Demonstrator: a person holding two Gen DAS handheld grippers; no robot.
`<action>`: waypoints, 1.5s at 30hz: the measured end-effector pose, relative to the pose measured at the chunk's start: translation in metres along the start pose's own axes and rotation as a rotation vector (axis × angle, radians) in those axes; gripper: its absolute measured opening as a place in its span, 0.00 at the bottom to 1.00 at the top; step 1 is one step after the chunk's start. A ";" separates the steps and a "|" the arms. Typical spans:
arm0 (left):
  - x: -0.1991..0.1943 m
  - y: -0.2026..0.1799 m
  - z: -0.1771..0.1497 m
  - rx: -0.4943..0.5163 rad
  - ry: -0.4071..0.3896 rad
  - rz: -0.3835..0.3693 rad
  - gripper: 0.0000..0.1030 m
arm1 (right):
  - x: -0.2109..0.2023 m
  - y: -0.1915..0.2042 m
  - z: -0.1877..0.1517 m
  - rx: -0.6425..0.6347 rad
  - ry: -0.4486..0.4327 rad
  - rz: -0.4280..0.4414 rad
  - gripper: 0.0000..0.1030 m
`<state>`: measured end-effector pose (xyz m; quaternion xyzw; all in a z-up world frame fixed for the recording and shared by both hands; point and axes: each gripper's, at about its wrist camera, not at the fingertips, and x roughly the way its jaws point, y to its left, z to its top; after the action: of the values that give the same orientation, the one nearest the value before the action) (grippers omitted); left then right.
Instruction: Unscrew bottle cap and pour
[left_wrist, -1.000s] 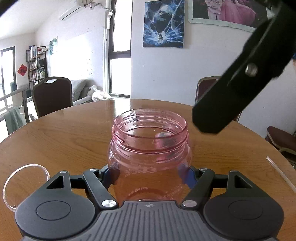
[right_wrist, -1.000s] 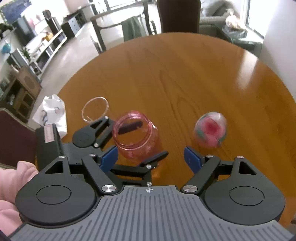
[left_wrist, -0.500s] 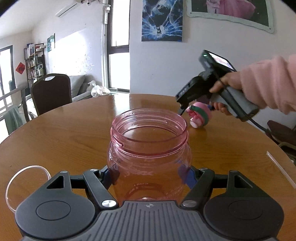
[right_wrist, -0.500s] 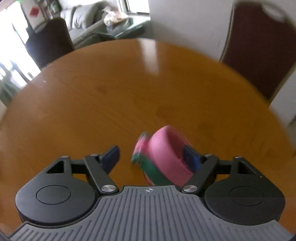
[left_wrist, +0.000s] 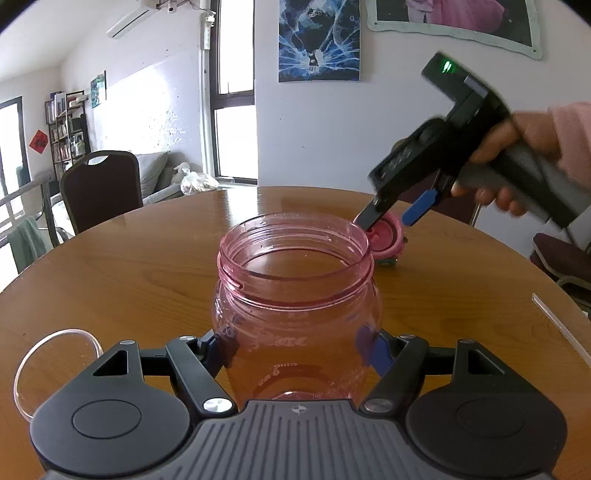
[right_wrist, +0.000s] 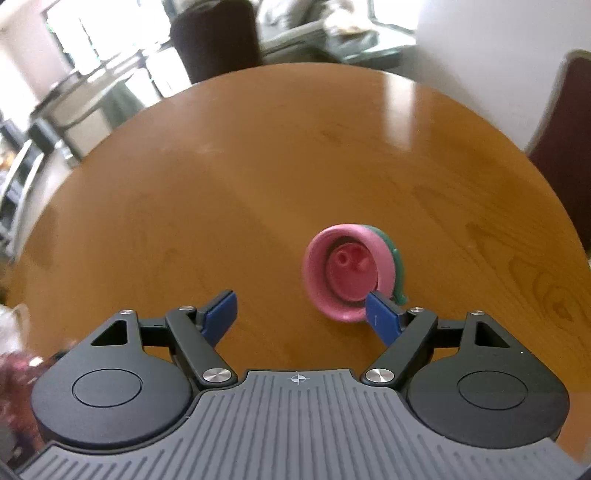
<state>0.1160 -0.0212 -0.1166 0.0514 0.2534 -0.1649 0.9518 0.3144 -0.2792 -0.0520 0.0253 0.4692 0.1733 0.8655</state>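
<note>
A pink see-through bottle (left_wrist: 295, 302) stands uncapped on the round wooden table (left_wrist: 129, 280), its wide mouth open. My left gripper (left_wrist: 301, 345) is shut on its lower body, blue pads pressed against both sides. The pink cap (right_wrist: 347, 271) with a green strap lies on its side on the table, hollow inside facing the right wrist camera; the cap (left_wrist: 386, 236) also shows behind the bottle in the left wrist view. My right gripper (right_wrist: 301, 314) is open, nothing between its fingers, its right pad just in front of the cap's rim. A hand holds the right gripper (left_wrist: 391, 218).
A clear plastic ring (left_wrist: 55, 365) lies on the table at the left of the bottle. A clear straw (left_wrist: 561, 325) lies near the right edge. Dark chairs (left_wrist: 101, 188) stand around the table. Bare wood (right_wrist: 240, 184) stretches beyond the cap.
The right gripper carried the cap away from the bottle to the table's far right side, opened and released it. The cap now rests on its side. The left gripper stays on the bottle.
</note>
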 end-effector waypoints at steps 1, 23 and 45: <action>0.000 0.000 0.000 -0.001 -0.001 0.001 0.70 | -0.008 -0.005 0.004 0.009 -0.035 -0.012 0.84; 0.007 -0.007 0.000 0.006 0.022 0.011 0.70 | 0.046 -0.001 -0.037 0.278 0.112 0.113 0.66; 0.009 -0.011 -0.002 0.033 0.036 0.014 0.70 | 0.040 0.069 -0.090 -0.292 0.076 0.262 0.39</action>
<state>0.1189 -0.0338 -0.1226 0.0719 0.2674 -0.1615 0.9472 0.2411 -0.2124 -0.1199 -0.0461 0.4643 0.3516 0.8116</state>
